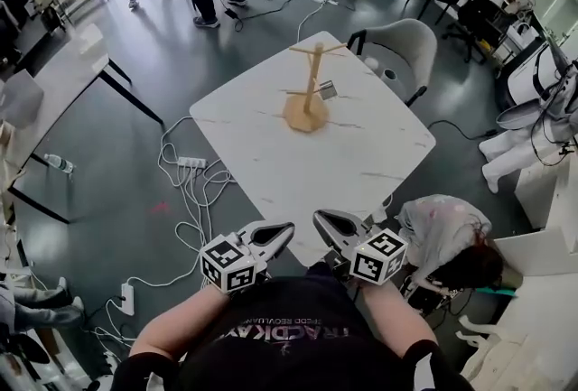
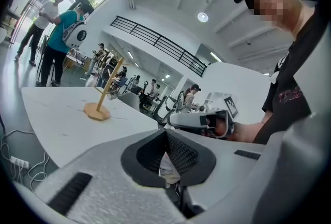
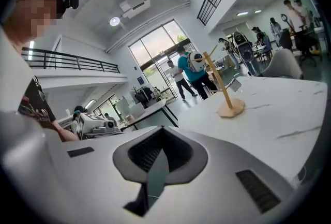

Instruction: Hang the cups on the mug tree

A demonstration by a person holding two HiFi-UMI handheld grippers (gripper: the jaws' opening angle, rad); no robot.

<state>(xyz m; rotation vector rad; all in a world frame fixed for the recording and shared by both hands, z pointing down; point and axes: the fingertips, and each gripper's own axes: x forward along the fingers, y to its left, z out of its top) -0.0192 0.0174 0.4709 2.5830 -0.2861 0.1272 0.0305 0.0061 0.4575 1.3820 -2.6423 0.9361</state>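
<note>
1 mug tree (image 1: 312, 73) w/ 1 cup (image 1: 327, 90); L gripper (image 1: 284, 232), R gripper (image 1: 323, 220)

Open run of tabletop (image 1: 348, 168) up to the mug tree (image 1: 311, 88), the lone obstacle there.

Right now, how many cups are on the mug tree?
1. A silvery cup hangs on the mug tree, on its right in the head view. Others may be out of sight.

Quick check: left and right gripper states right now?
Left gripper: closed, nothing between its jaws.
Right gripper: closed, nothing between its jaws.
</note>
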